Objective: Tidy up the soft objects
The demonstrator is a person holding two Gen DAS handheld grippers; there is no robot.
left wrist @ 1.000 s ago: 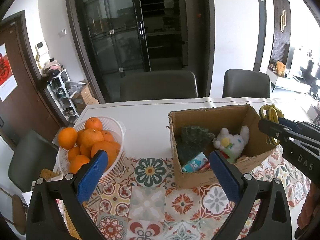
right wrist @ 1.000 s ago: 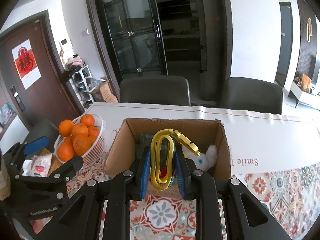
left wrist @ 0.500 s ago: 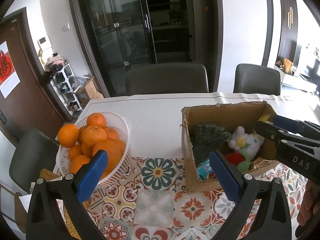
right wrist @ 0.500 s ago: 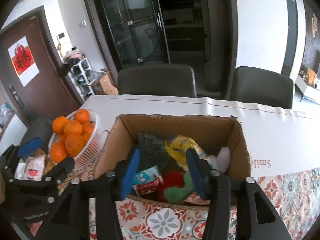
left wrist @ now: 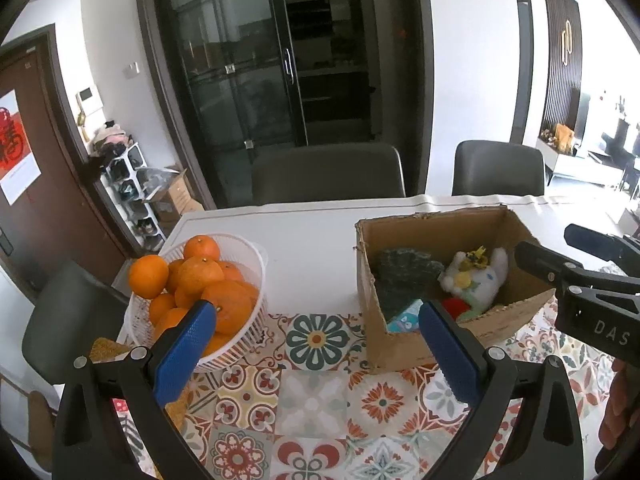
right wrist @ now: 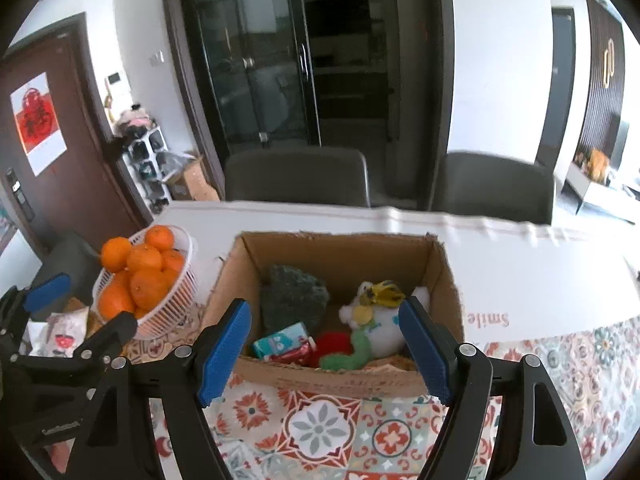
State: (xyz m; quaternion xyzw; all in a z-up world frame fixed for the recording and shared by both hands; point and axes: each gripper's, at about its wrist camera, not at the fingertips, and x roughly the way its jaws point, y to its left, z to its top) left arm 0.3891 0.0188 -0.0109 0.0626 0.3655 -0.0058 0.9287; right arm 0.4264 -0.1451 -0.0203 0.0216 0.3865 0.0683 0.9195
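Open brown cardboard box [right wrist: 340,256] on a table [right wrist: 520,280] with a patterned tile-print cloth [right wrist: 320,428], seen from both wrist cameras. Right gripper [right wrist: 326,350], black-framed with blue ribbed pads, poised at the near wall of the box; jaws just opened, now standing wide, nothing between the pads. Yellow elastic band [right wrist: 382,293] inside the box, lying crumpled on top of the white plush toy [right wrist: 380,326], at about 1 o'clock from the midpoint of the right gripper, apart from both pads and nearer the right-hand one. Also in the box: dark green knitted cloth [right wrist: 294,300] at 11 o'clock from that midpoint, small teal packet [right wrist: 282,345] just beside the left-hand pad, red fuzzy object [right wrist: 334,346] and green fuzzy object [right wrist: 352,354] against the near wall. Left gripper [left wrist: 316,354], same build, over the cloth between the box and a white slatted plastic basket [left wrist: 248,336] of oranges [left wrist: 200,276]; jaws wide, holding nothing. Box at 1 o'clock from the left gripper, basket at 10 o'clock. In the left wrist view, band [left wrist: 476,258] visible on the plush toy [left wrist: 478,280], right gripper's black frame [left wrist: 576,280] at the box's right wall.
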